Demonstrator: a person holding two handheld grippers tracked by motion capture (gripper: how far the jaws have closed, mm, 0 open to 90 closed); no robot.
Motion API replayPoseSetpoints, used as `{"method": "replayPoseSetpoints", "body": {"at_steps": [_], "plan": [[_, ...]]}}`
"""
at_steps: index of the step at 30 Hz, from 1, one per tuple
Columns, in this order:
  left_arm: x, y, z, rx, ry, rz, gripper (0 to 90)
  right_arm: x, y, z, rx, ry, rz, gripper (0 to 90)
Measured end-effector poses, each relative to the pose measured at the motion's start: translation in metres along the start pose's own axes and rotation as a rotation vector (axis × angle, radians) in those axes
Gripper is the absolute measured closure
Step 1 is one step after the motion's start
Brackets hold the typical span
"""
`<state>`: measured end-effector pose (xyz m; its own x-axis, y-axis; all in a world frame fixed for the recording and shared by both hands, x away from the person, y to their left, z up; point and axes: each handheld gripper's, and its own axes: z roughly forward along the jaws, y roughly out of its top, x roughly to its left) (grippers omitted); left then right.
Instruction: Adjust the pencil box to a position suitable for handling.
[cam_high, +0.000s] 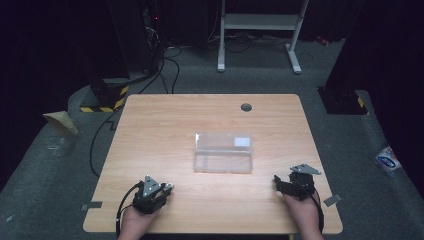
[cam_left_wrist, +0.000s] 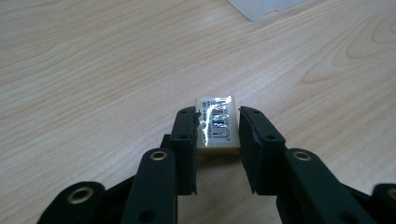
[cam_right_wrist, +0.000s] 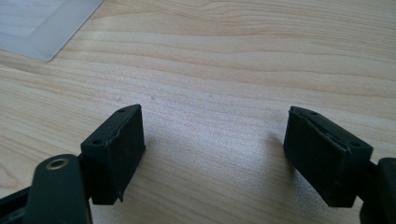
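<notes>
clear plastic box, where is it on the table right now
In the high view the clear plastic box sits near the middle of the wooden table, beyond and between the left gripper and the right gripper, touching neither.

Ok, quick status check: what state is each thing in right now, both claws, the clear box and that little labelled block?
Left claw: closed on the small labelled block, low over the table.
Small labelled block: gripped on both sides, shiny barcode label facing up.
Right claw: wide open, holding nothing, low over the table.
Clear plastic box: upright mid-table, apart from both claws; cannot tell whether it is lidded.
Wooden table: level.
</notes>
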<state>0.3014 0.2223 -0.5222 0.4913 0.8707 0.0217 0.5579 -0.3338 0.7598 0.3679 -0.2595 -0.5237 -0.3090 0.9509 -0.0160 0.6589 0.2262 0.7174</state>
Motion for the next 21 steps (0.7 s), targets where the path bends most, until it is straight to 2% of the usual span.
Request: {"method": "replayPoseSetpoints", "body": {"at_steps": [7,13,21], "plan": [[0.0012,0.0014,0.0073,-0.002,0.006,-0.007,61.9,-0.0001,0.0,0.0,0.0,0.0,0.0,20.3],[-0.0013,0.0041,0.009,0.002,0.014,0.017,67.3,0.0,-0.0001,-0.0001,-0.001,-0.003,0.0,20.5],[-0.0051,0.0071,0.0106,-0.008,0.019,0.029,67.7,0.0,-0.0005,-0.0006,-0.001,0.0,0.003,20.7]]}}
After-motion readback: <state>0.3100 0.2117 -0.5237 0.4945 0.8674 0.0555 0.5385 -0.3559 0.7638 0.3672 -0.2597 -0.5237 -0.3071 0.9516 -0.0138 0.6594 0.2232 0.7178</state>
